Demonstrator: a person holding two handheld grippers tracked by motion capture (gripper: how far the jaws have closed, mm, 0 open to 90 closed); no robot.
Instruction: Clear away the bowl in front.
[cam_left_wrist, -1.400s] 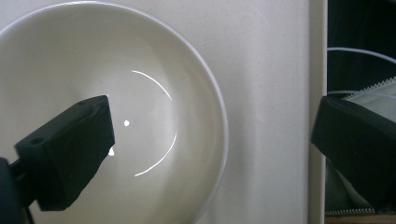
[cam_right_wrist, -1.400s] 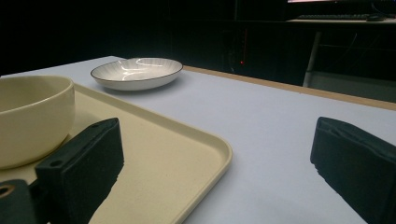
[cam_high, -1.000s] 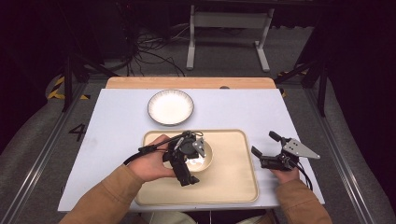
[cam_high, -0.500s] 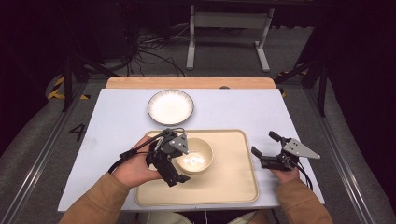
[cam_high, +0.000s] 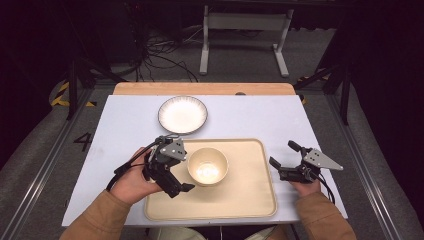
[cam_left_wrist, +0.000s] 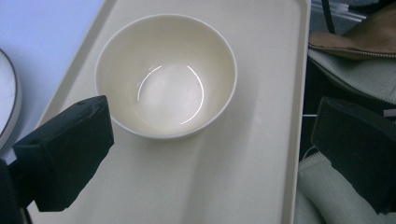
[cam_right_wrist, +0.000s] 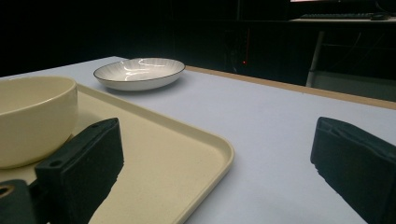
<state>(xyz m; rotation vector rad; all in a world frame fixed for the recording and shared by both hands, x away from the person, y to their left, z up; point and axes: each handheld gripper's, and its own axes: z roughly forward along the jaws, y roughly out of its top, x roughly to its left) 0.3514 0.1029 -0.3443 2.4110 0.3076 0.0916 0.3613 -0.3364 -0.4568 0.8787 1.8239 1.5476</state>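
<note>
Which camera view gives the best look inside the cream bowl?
The left gripper view: it looks down into the cream bowl, showing its empty, glossy inside. The high view shows it whole but small on the tray. The right gripper view shows its outer side.

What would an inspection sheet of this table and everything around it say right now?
Surface: pale table, wooden strip along the far edge.
Job's things: cream bowl upright and empty on the tray.
Clutter: white plate beyond the tray.
Grippers: left gripper open beside the bowl, not touching; right gripper open, right of the tray.
Cables: one trails from each gripper; more on the floor behind.
Surroundings: dark room, metal stand behind.
</note>
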